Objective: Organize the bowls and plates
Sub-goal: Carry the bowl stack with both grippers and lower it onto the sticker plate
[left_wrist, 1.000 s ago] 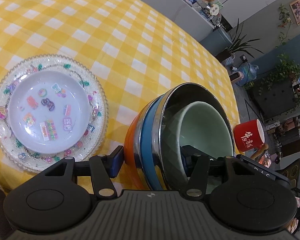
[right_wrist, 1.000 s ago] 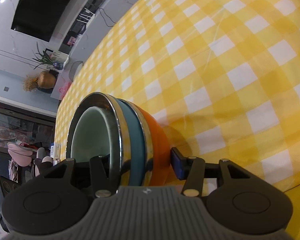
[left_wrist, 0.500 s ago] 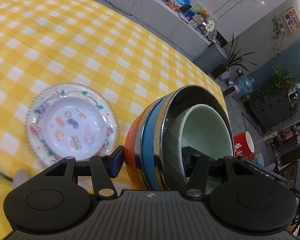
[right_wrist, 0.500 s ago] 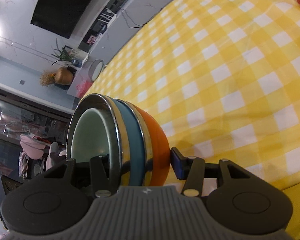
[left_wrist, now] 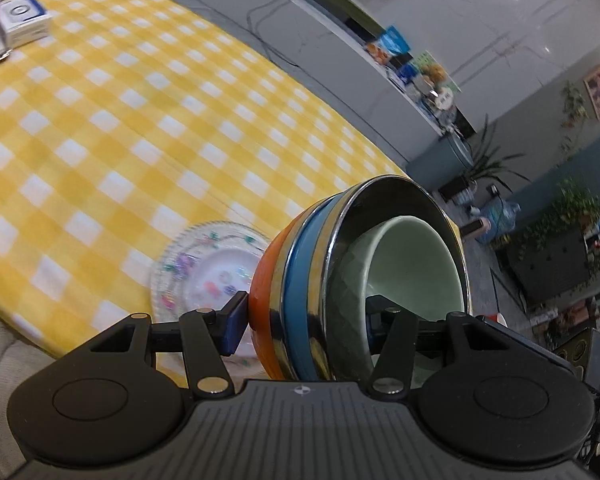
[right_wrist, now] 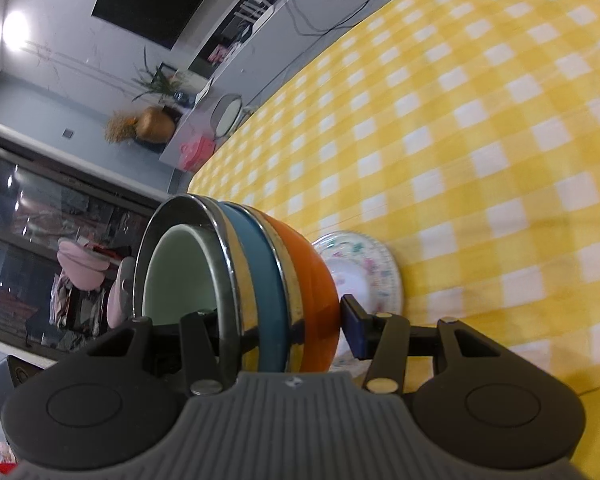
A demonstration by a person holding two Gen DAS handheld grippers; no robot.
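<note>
While I hold both grippers on the load, this is what my two wrist views give me.

Bowl stack: nested bowls [left_wrist: 300, 280] lie tipped on their side, raised above the table; an orange bowl [right_wrist: 316, 280] is outermost, then a blue one [left_wrist: 300, 264], then a steel-rimmed bowl [left_wrist: 384, 200], with a pale green bowl [left_wrist: 416, 264] innermost.
Left gripper [left_wrist: 304, 316]: clamped across the stack, its blue pad [left_wrist: 236, 320] against the orange bottom and the other finger reaching inside the green bowl.
Right gripper [right_wrist: 276, 320]: gripping the same stack from the opposite side, blue pad [right_wrist: 352, 328] at the orange bottom, other finger inside the mouth; I cannot tell whether that pad presses fully.
Plates: a patterned plate [left_wrist: 196, 248] with a white plate [left_wrist: 224, 276] on it lies on the table beside the orange bottom, partly hidden by it.
Table: yellow checked cloth [right_wrist: 480, 140].
Far left: a white and blue box [left_wrist: 24, 20] sits near the cloth's far edge.
</note>
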